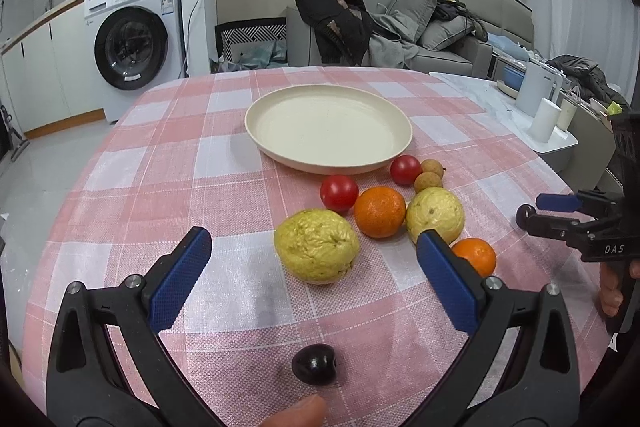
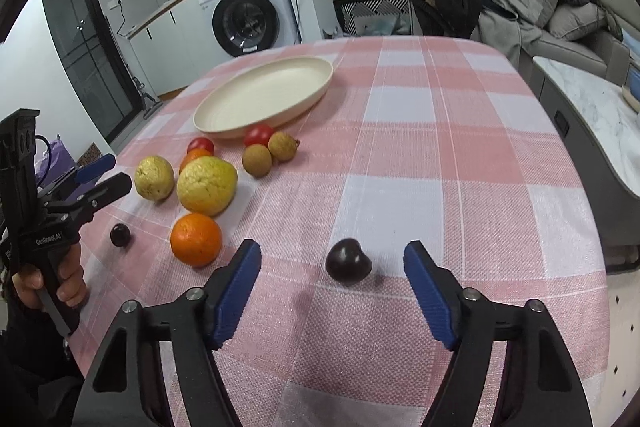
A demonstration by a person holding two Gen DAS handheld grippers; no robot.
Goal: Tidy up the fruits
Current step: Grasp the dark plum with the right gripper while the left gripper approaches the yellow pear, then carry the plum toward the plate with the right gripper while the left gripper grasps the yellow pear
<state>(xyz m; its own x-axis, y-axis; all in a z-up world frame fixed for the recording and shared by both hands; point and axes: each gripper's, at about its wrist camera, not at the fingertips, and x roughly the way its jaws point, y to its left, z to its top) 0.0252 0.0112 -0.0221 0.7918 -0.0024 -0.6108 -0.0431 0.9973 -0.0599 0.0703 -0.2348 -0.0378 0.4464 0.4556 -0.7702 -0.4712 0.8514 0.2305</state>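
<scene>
Nothing done: round cream plate point(image 1: 328, 129) bare, all fruit loose on my pink-checked table point(image 1: 160, 187). Left claw point(image 1: 314, 251), right claw point(image 2: 332, 261) both apart, empty.

A round table under a pink-and-white checked cloth point(image 1: 168, 163) fills the foreground. At ten o'clock a white front-loading washing machine point(image 1: 132, 39) sits under a countertop cluttered with bottles and a dark appliance, with white cabinets point(image 1: 36, 75) and a tap further left. The floor point(image 1: 48, 163) is pale grey. At one o'clock a grey sofa point(image 1: 436, 39) carries cushions and a dark coat point(image 1: 332, 11). At three o'clock a marble-topped side unit point(image 1: 480, 95) holds a white kettle point(image 1: 536, 91). In the right wrist view, a dark glass door point(image 2: 84, 47) stands at nine o'clock.
</scene>
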